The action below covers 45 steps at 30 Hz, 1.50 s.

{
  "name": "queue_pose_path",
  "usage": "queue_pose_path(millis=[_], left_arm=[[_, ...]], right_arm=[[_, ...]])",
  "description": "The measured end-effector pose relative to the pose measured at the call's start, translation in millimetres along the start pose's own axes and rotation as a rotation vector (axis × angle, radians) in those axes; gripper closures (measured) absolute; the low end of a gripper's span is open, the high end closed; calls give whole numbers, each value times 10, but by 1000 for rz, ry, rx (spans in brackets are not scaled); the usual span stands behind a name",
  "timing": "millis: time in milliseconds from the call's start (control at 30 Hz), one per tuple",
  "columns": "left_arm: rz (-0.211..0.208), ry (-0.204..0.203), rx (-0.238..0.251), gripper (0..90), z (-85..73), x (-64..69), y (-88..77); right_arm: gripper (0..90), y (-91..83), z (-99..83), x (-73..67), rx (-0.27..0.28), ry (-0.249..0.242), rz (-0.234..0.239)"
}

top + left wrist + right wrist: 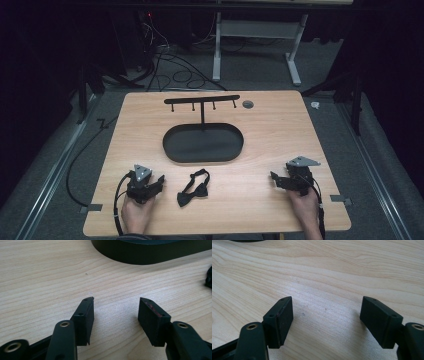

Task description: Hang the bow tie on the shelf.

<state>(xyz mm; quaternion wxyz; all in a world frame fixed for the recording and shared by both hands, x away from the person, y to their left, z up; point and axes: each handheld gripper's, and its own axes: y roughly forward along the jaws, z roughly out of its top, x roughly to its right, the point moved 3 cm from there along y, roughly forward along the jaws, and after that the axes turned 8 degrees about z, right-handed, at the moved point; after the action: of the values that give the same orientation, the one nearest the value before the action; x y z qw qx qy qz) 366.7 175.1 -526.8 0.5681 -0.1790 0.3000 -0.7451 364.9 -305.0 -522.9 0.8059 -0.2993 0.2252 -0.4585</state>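
Observation:
A black bow tie (193,189) with its strap lies on the wooden table (260,125) near the front, between my two grippers. Behind it stands a black oval tray (203,142) with a T-shaped hook stand (202,102) rising at its back. My left gripper (152,184) rests on the table left of the bow tie, open, with bare wood between its jaws (116,310). My right gripper (278,180) rests at the front right, also open over bare wood (327,312). In the left gripper view the tray's wall (150,255) crosses the top and the bow tie's edge (209,277) shows at the right.
A small grey round disc (248,104) lies at the table's back, right of the hook stand. Cables lie on the floor beyond the table, and a white frame's legs (295,65) stand behind. Tape marks sit at the table's front corners.

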Motion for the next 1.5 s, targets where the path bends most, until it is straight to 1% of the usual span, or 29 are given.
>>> queue_pose_path(millis=[333, 433, 500, 833, 867, 1033, 1133, 1367, 1433, 1500], left_arm=[[-4, 0, 0, 439, -3, 9, -1], [-7, -12, 0, 438, -3, 6, -3], [0, 2, -4, 436, -4, 18, -6], [-1, -1, -5, 432, -5, 19, -8], [-4, -12, -1, 432, -4, 17, -6], [-17, -24, -1, 431, -9, 2, -13], [-9, -18, 0, 436, -7, 14, -11], [-15, 1, -4, 444, -16, 1, -25], [-17, -9, -2, 445, -21, -7, -31], [-28, -18, -2, 447, -19, -2, -39]], right_arm=[[279, -1, -1, 1, -1, -1, 0], [278, -1, 0, 1, 0, -1, 1], [278, -1, -1, 0, -1, 0, 2], [279, -1, 0, 1, 0, -2, 2], [279, -1, -1, 0, -1, 0, 1], [279, -1, 0, 1, -1, -2, 1], [278, -1, -1, 0, -1, -1, 1], [279, -1, 0, 0, -1, 0, 2], [279, -1, 0, 1, -1, -2, 2], [279, -1, 0, 0, -1, 0, 1]])
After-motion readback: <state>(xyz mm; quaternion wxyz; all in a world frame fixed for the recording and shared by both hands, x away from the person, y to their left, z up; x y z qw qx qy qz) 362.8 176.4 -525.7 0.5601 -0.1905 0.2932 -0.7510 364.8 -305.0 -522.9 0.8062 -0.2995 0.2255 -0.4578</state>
